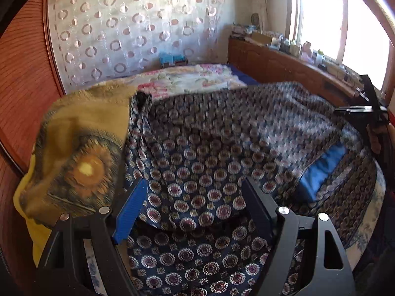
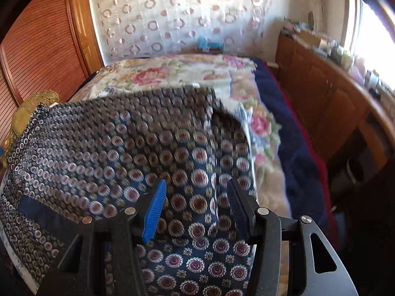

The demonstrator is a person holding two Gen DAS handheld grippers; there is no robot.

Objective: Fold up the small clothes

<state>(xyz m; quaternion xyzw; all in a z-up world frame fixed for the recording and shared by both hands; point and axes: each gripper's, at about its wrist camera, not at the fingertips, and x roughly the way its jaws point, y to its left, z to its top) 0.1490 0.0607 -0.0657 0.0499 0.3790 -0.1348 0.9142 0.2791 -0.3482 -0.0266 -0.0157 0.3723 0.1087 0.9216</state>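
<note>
Both released: left gripper (image 1: pixel 195 207) and right gripper (image 2: pixel 197 209) hover jaws apart over the navy medallion garment (image 1: pixel 209 153) spread on the bed (image 2: pixel 177 74); risk: pinching one layer only, or snagging the yellow cloth (image 1: pixel 81 153) beside it.

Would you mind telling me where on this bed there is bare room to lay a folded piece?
Free: the floral quilt beyond the navy medallion-print garment, up to the circle-patterned curtain. Also the quilt strip beside the dark blue blanket. Crowded: the near side, under the garment and the mustard cloth.
</note>
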